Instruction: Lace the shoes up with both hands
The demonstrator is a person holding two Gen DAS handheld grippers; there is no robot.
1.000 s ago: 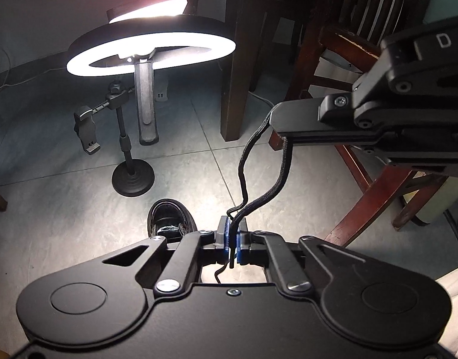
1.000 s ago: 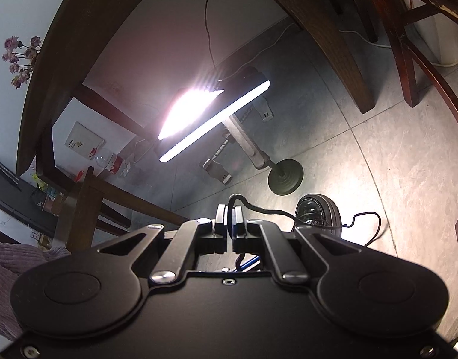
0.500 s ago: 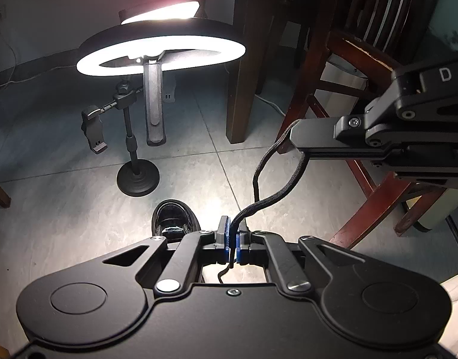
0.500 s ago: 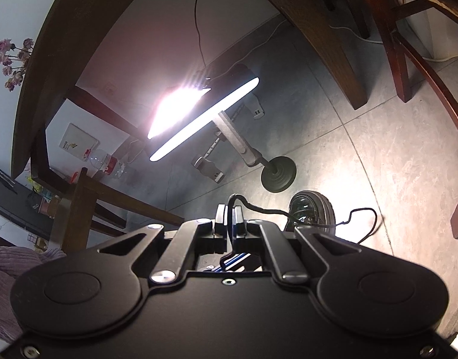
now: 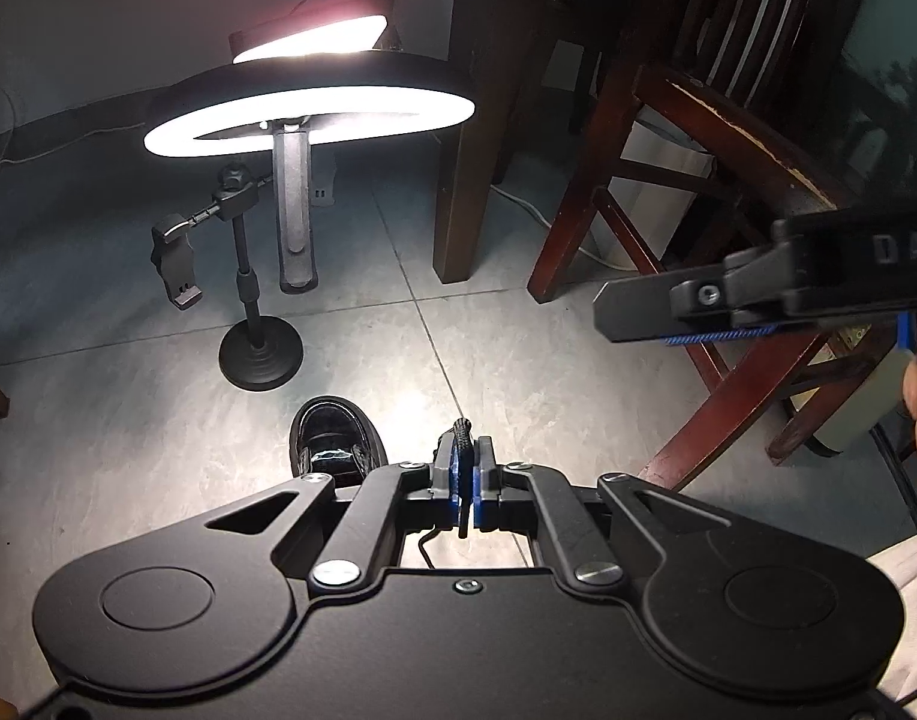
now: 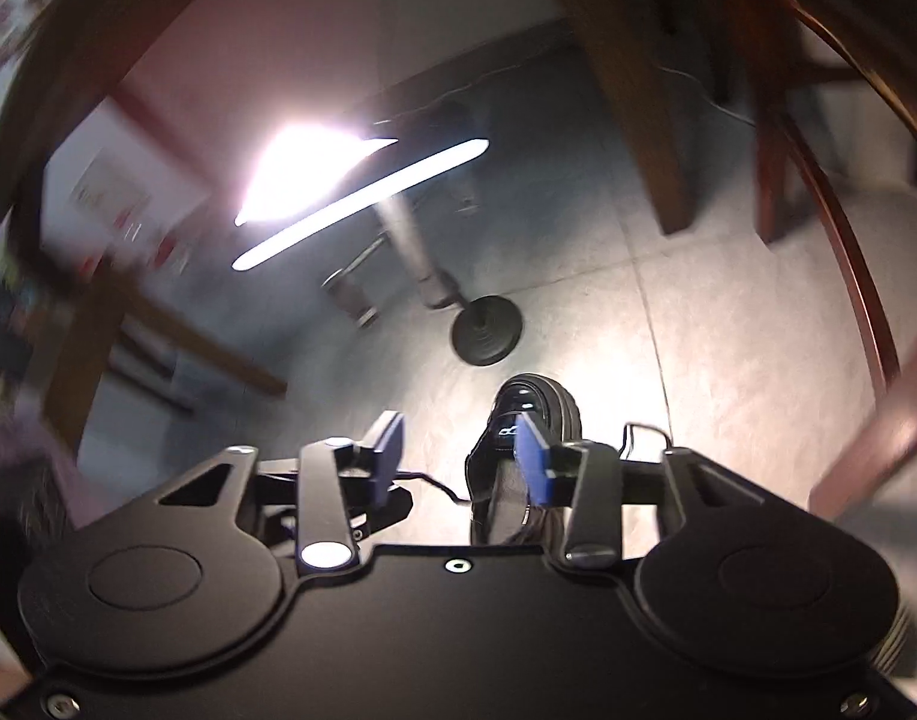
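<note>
- The left gripper (image 5: 465, 468) is clenched on a black shoelace (image 5: 462, 427): the lace end pokes up between the blue pads, and a thin strand trails down behind them toward the gripper body.
- The black shoe (image 5: 333, 435) stands on the grey tiled floor (image 5: 128, 420) just ahead of the left gripper and slightly to its left, toe pointing away.
- The right gripper (image 6: 458, 456) is released, its jaws opening with the blue pads well apart; nothing is pressed between them.
- In the right wrist view, the shoe (image 6: 533, 405) lies just beyond the right-hand pad, and a loose strand of lace (image 6: 434, 483) runs below the gap.
- From the left wrist view, the right gripper (image 5: 638, 312) hangs ahead and to the right, no lace in it.
- A lit ring light (image 5: 308, 114) on its stand is farther ahead, left of the left gripper.
- Wooden chair legs (image 5: 584, 228) stand ahead to the right.
</note>
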